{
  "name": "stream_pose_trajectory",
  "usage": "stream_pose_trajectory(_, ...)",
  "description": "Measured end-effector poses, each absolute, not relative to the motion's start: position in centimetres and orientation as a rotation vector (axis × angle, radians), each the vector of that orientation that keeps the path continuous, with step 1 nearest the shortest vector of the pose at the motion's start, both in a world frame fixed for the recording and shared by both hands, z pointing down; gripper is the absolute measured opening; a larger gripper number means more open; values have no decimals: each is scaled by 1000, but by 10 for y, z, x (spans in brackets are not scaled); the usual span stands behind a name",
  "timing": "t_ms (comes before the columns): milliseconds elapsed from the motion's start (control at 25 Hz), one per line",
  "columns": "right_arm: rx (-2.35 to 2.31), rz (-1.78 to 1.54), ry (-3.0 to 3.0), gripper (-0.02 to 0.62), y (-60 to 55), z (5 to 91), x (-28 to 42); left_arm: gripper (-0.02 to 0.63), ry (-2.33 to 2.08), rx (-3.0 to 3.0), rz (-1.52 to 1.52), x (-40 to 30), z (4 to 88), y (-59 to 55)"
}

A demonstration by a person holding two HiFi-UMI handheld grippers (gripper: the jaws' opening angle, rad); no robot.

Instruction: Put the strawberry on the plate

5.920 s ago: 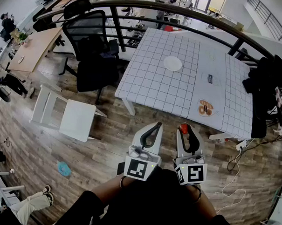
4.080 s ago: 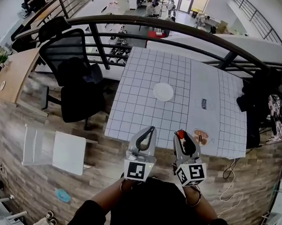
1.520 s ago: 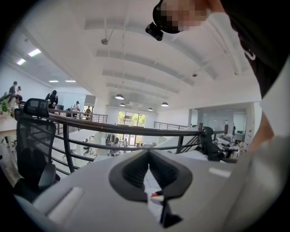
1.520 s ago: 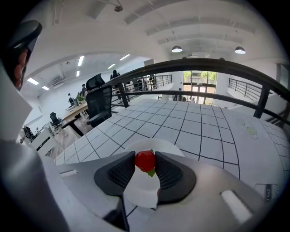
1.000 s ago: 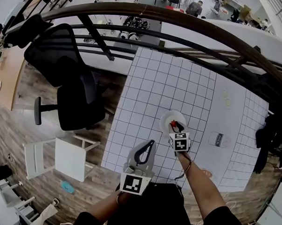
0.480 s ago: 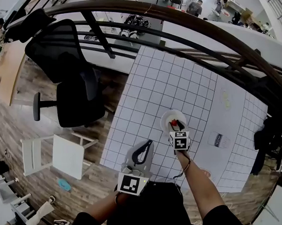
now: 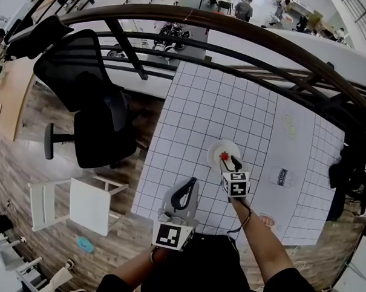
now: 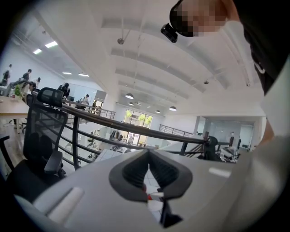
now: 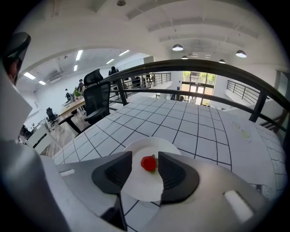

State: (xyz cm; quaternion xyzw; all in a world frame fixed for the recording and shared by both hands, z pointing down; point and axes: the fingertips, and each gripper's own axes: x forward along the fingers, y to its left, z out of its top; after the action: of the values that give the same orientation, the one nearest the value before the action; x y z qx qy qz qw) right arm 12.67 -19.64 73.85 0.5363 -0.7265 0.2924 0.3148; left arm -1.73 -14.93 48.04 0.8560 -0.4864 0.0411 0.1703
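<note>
A small red strawberry (image 7: pixel 224 156) (image 9: pixel 148 163) lies on the round white plate (image 7: pixel 222 148) (image 9: pixel 140 186), which sits on the white gridded table (image 7: pixel 193 111). My right gripper (image 7: pixel 230 163) (image 9: pixel 145 156) hovers just above the plate. It is open; its jaws have just been opening, and the strawberry rests free on the plate below the gap, touching neither pad. My left gripper (image 7: pixel 190 184) (image 8: pixel 148 152) hangs at the table's near edge. It is shut, with its tips meeting and nothing between them.
A black office chair (image 7: pixel 90 98) stands left of the table, and a white stool (image 7: pixel 82 204) is on the wooden floor nearer me. A dark curved railing (image 7: pixel 226 25) runs behind the table. Flat printed stickers (image 7: pixel 281 176) lie on the table's right part.
The right gripper has let go of the strawberry, which now lies on the plate, and has lifted slightly. The left gripper stays where it was.
</note>
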Motion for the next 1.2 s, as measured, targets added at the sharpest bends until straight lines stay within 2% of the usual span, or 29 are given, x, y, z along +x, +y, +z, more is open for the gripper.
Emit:
stream_pose_trajectory(440, 1542, 850, -2037, 164, -156, 660, 136, 11, -1332, 2471, 145, -11, 476, -115)
stream_pose_trajectory(720, 1565, 715, -2119, 152, -131, 593, 124, 11, -1248, 2561, 112, 6, 459, -87)
stream_pose_trajectory(1080, 1671, 587, -2208, 97, -86, 512, 104, 11, -1159, 2646, 15, 11, 427, -58)
stream_pose_trajectory(1200, 1749, 566, -2250, 53, -76, 487, 101, 11, -1155, 2677, 20, 6, 422, -50)
